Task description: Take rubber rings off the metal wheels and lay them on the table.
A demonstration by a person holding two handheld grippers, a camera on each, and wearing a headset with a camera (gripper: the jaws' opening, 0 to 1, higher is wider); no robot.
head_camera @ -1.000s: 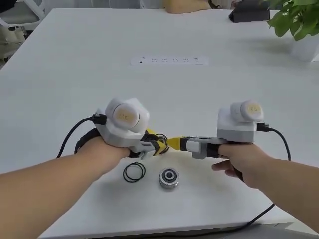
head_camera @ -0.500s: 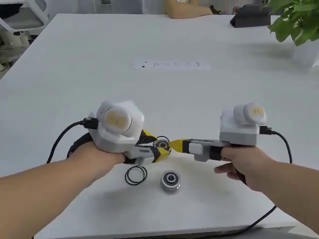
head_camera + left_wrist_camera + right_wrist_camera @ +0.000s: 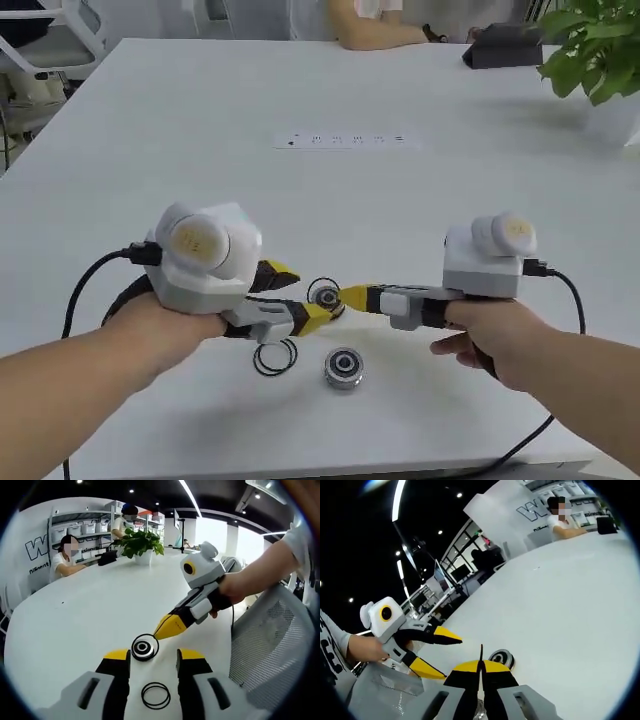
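Left gripper (image 3: 298, 293) has its jaws spread wide, nothing in them. Loose thin black rubber rings (image 3: 274, 357) lie on the white table (image 3: 420, 200) just behind its tips, and a small round metal wheel (image 3: 325, 295) sits right at them. A second bare metal wheel (image 3: 343, 365) is beside the right gripper (image 3: 349, 295), which is pinched together on the first wheel's stretched black ring (image 3: 133, 649).

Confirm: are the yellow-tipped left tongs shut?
No: the left tongs stand open, with a clear gap between their yellow tips.

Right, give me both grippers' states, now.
Left gripper: open, holding nothing.
Right gripper: shut, pinching the rubber ring at the metal wheel edge.
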